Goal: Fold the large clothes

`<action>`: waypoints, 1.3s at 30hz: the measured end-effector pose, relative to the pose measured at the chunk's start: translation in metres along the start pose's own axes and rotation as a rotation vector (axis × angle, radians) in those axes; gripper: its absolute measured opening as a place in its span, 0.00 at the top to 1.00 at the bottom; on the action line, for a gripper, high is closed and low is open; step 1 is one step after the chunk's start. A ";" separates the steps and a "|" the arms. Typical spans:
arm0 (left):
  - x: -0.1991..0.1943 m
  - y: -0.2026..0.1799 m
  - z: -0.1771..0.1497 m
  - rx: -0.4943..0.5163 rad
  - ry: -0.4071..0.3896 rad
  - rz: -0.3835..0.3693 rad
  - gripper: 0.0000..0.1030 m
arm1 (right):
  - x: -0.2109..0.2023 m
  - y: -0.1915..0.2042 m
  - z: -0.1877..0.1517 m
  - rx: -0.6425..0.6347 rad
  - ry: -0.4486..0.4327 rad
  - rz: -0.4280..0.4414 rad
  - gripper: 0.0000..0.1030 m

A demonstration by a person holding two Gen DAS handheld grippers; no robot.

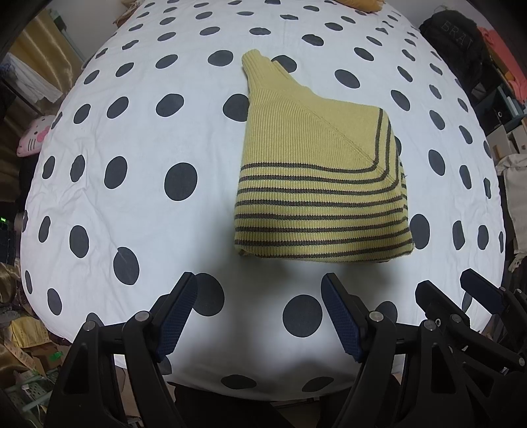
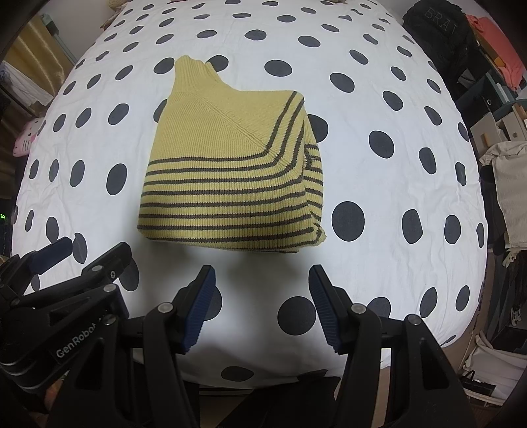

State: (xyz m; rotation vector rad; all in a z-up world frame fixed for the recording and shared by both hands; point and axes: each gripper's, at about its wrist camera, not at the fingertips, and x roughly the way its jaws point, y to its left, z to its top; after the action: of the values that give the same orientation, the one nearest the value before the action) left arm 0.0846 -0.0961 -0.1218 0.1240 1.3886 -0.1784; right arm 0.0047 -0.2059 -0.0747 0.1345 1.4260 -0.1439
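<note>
A yellow knit sweater with dark stripes (image 1: 316, 171) lies folded into a compact block on the polka-dot bed, its collar pointing to the far side. It also shows in the right wrist view (image 2: 230, 177). My left gripper (image 1: 260, 286) is open and empty, held above the bed just short of the sweater's near edge. My right gripper (image 2: 262, 276) is open and empty, also just short of the near edge. Each gripper appears in the other's view: the right one (image 1: 467, 289) at lower right, the left one (image 2: 85, 253) at lower left.
The bed has a white cover with dark dots (image 1: 148, 184). A pink cat plush (image 1: 33, 138) lies at its left edge. A black bag (image 2: 434, 29) and shelves with clothes (image 2: 497, 56) stand at the right. Boxes and clutter (image 1: 29, 355) lie on the floor at left.
</note>
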 end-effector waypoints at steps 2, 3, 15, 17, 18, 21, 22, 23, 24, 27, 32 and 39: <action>0.001 0.000 -0.001 0.000 0.002 0.000 0.25 | 0.000 0.000 0.000 -0.001 0.000 -0.001 0.42; 0.001 0.000 -0.001 0.000 0.002 -0.001 0.25 | 0.000 0.000 0.000 0.001 0.001 0.000 0.42; 0.003 0.000 -0.003 -0.003 0.009 -0.002 0.24 | 0.000 0.000 0.000 0.002 0.001 -0.001 0.41; 0.003 0.000 -0.003 -0.003 0.009 -0.001 0.24 | 0.000 0.000 0.000 0.001 0.001 -0.001 0.41; 0.003 0.000 -0.002 -0.003 0.010 -0.001 0.24 | 0.000 0.000 0.000 0.001 0.001 0.000 0.41; 0.004 0.000 -0.003 -0.004 0.013 -0.001 0.24 | 0.000 0.001 0.000 0.001 0.001 -0.001 0.41; 0.004 0.000 -0.003 -0.004 0.013 -0.002 0.24 | 0.000 0.001 0.000 0.001 0.001 -0.001 0.41; 0.004 0.000 -0.002 -0.005 0.013 -0.002 0.24 | 0.000 0.001 0.000 0.002 0.000 -0.001 0.41; 0.004 0.000 -0.002 -0.004 0.013 -0.001 0.24 | 0.000 0.001 0.000 0.002 0.001 0.000 0.41; 0.004 0.000 -0.002 -0.005 0.016 -0.001 0.24 | 0.000 0.001 0.000 0.002 0.001 -0.001 0.41; 0.005 0.000 -0.002 -0.006 0.017 -0.001 0.24 | 0.000 0.001 0.000 0.002 0.001 -0.001 0.41; 0.006 0.000 -0.002 -0.010 0.022 -0.003 0.23 | 0.000 0.001 0.000 0.002 0.001 -0.001 0.41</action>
State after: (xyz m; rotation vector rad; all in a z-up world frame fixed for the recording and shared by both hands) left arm 0.0833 -0.0959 -0.1278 0.1163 1.4115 -0.1732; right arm 0.0051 -0.2053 -0.0751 0.1353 1.4272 -0.1463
